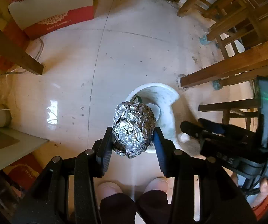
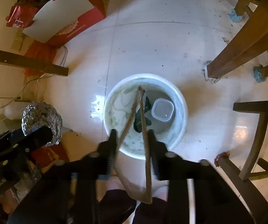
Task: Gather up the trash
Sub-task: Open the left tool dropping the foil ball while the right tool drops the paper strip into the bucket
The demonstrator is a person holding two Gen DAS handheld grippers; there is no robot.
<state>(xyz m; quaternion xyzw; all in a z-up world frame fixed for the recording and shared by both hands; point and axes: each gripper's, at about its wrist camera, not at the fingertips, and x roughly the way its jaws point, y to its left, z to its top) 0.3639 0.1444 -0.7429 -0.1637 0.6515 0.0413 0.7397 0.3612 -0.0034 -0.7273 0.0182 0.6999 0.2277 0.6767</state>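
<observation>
Two pieces of trash: a crumpled foil ball [image 1: 134, 128] and a folded brown cardboard piece [image 2: 145, 149], each at one gripper above a white bucket [image 2: 180, 100] on the floor.
Foil ball: clenched between the two black fingers of the left gripper [image 1: 134, 140], hanging over the near left rim of the bucket; in the right wrist view it shows at the far left, beside the bucket.
Cardboard piece: stands between the fingers of the right gripper [image 2: 132, 136], its far tip pointing into the bucket; the jaws are parted and blurred, and I cannot tell whether the pads touch it.
Bucket contents: a clear plastic tub [image 2: 162, 111] on the right, a dark green scrap [image 2: 140, 123] beside it.
Floor: pale tiles [image 1: 134, 59], speckled with dirt.
Surroundings: red and white carton [image 1: 50, 9] far left; wooden chair legs [image 1: 227, 69] on the right.
Person: dark trouser legs and pale shoes [image 1: 107, 186] at the near edge.
</observation>
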